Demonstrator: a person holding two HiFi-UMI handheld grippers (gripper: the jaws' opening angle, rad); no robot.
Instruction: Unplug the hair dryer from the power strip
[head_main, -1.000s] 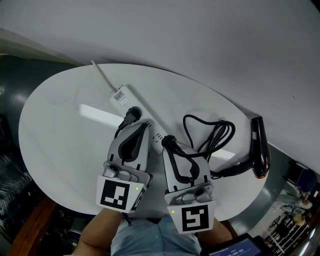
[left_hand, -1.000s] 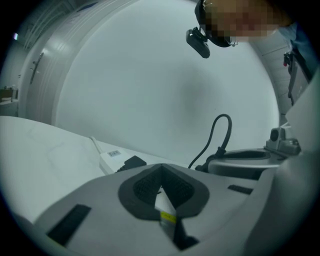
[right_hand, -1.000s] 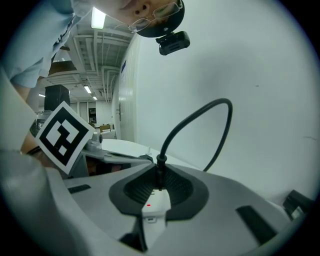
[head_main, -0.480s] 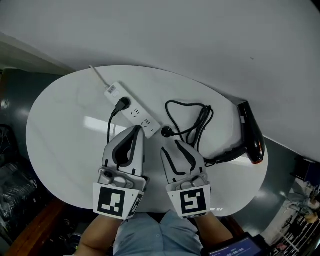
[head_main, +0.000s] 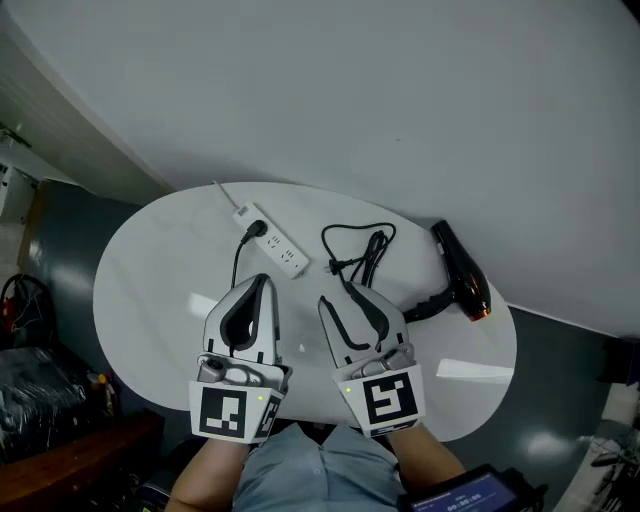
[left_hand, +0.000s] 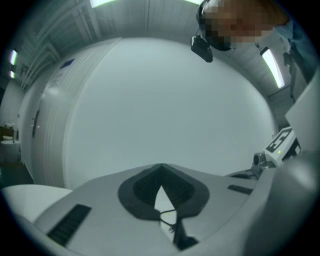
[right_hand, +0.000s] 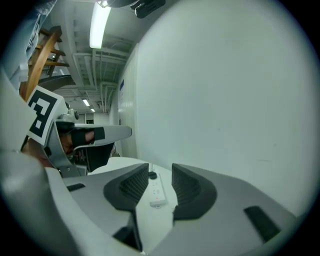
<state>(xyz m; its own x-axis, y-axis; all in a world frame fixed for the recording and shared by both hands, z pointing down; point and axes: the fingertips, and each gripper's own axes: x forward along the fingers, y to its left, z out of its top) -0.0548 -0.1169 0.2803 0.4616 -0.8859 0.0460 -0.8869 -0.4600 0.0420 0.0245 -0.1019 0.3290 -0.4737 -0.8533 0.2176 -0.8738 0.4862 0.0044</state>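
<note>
The white power strip (head_main: 272, 246) lies on the oval white table (head_main: 160, 300), and it also shows far off between the right jaws as the power strip (right_hand: 157, 190). The black hair dryer (head_main: 461, 283) rests at the table's right edge. Its coiled cord (head_main: 362, 248) ends in a plug (head_main: 335, 265) lying loose on the table just right of the strip. My right gripper (head_main: 338, 296) hangs open and empty, apart from that plug. My left gripper (head_main: 262, 281) is shut with nothing in it. A second black plug (head_main: 255, 229) sits in the strip.
The second plug's thin cable (head_main: 236, 270) runs down towards the left gripper. The strip's white lead (head_main: 226, 196) runs off the table's far edge. A pale wall rises behind the table. Dark clutter (head_main: 30, 370) stands on the floor at the left.
The right gripper opened and let go of the hair dryer's plug, which now lies beside the strip. Both grippers drew back and rose away from the strip.
</note>
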